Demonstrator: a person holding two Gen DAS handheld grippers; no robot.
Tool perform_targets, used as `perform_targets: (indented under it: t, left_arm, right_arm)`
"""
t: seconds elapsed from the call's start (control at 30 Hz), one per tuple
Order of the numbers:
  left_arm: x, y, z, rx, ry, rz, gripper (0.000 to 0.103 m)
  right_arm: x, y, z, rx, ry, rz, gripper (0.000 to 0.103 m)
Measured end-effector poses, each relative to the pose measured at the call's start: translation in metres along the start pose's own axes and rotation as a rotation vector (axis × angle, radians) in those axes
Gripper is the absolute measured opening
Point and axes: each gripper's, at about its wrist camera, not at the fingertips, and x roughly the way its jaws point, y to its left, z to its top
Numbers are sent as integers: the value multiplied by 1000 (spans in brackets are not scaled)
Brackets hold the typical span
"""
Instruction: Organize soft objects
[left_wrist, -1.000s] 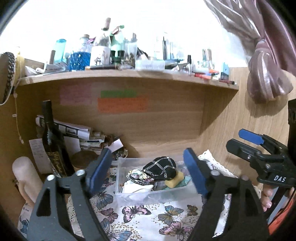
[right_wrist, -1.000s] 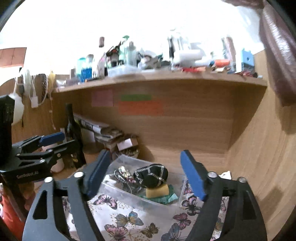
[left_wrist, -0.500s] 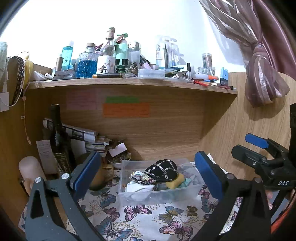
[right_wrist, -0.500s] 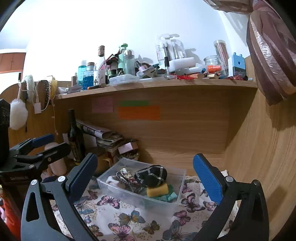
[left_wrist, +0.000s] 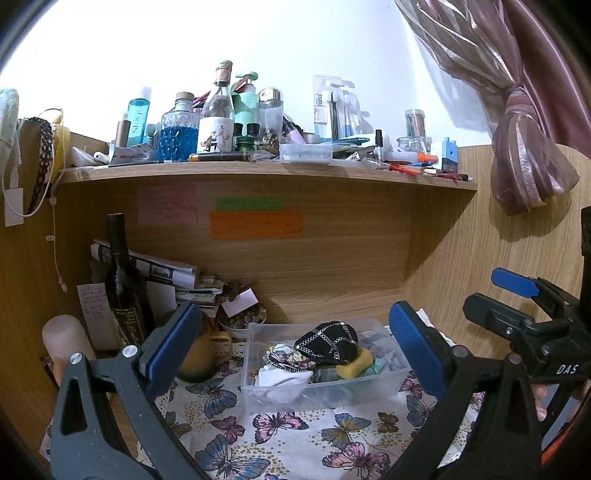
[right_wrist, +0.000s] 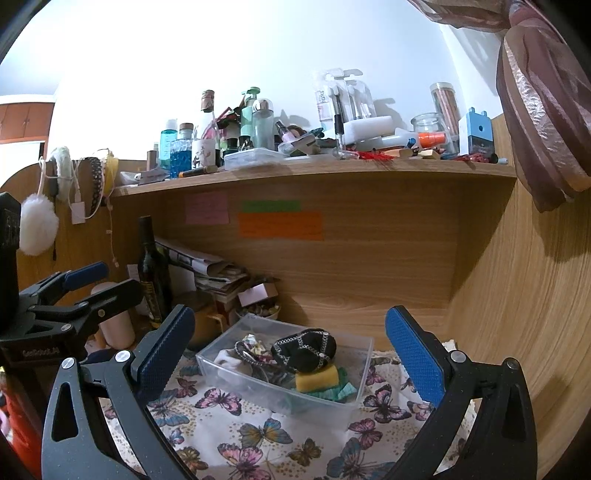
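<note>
1. One wooden bench (left_wrist: 332, 280) with one shelf (left_wrist: 258, 171) above it fills both views, far past the fingers.
2. One pink curtain (left_wrist: 524, 162) hangs up high, off to the right of the fingers.
3. One cloth with butterflies (left_wrist: 280, 439) covers the bench right under the fingers.
4. There are two grippers. The left gripper (left_wrist: 295, 350) has its two blue fingers (left_wrist: 413, 354) spread wide with nothing held. They have just been opening.
5. The right gripper (right_wrist: 291, 350) also has its two blue fingers (right_wrist: 413, 358) spread wide, holding nothing, and they have just been opening too.
6. One clear box (left_wrist: 325, 391) sits on the cloth, ahead of the fingers and in the gap between them in both views. No finger touches it.
7. One dark bottle (left_wrist: 125, 280) stands past the left finger.
8. The soft things are all in the box. I count one black pouch with silver chains (left_wrist: 328, 343) on top, one yellow sponge (right_wrist: 317, 380) under it, one white cloth (left_wrist: 284, 380), one patterned scrunchie (left_wrist: 284, 354) and some green cloth (right_wrist: 343, 391).
9. Only the left view shows part of a hand (left_wrist: 543, 398), low under the right gripper at the right edge.
10. Only the right view shows one white fluffy ball (right_wrist: 37, 229) hanging far to the left, above the left gripper.
</note>
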Motion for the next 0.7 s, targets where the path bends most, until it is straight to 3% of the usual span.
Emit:
perform_targets:
  t: [0.7]
  left_arm:
    - [-2,1,-1,1,-10,5,103]
  right_arm:
    - [-1,4,1,-5,-1,2,103]
